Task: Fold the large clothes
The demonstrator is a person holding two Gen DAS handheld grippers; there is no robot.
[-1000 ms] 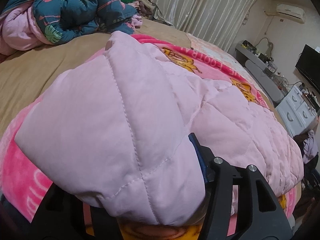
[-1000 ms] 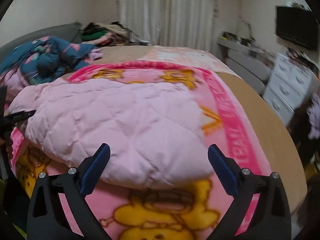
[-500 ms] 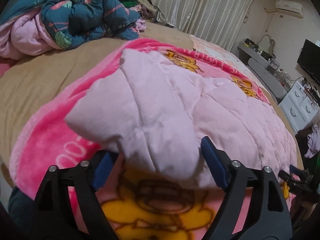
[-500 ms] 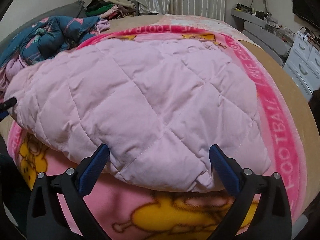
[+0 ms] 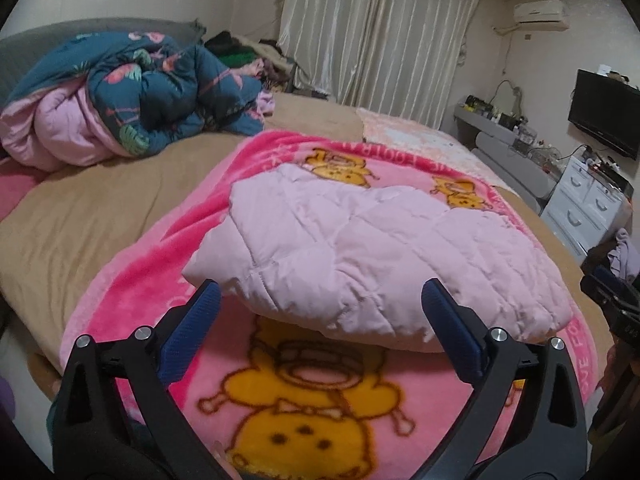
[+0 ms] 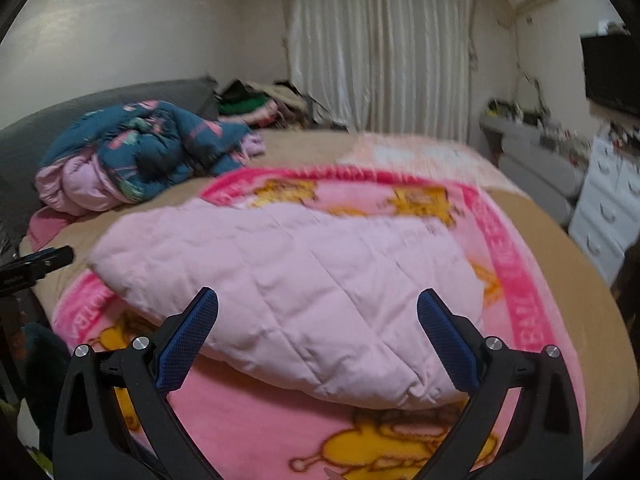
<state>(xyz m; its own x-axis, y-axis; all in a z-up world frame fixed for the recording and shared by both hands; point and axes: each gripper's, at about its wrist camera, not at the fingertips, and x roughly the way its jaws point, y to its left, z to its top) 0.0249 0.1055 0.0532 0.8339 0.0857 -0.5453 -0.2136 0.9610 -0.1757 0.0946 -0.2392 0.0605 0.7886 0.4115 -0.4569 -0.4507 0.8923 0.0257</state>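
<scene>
- Jaws of the left gripper (image 5: 318,296) have just been opening and stand wide apart, blue pads clear of the cloth, nothing pinched between them.
- Jaws of the right gripper (image 6: 318,306) also spread wide, gripping nothing; its view is smeared by blur.
- Folded pale-pink quilted jacket (image 5: 372,256) lies just beyond both sets of fingers at 12 o'clock, resting on a pink cartoon blanket (image 5: 304,412); its near edge dips behind the pads, so the underside cannot be seen.
- Lettering along the blanket's border is partly covered and unreadable.
- Tan bedsheet (image 5: 100,220) spreads out at 9 o'clock.
- Crumpled dark-blue floral duvet (image 5: 160,92) heaps at 10 o'clock.
- White curtains (image 5: 376,32) hang at 12 o'clock.
- White drawers (image 5: 584,204), cut off by the lens rim, sit at 3 o'clock.
</scene>
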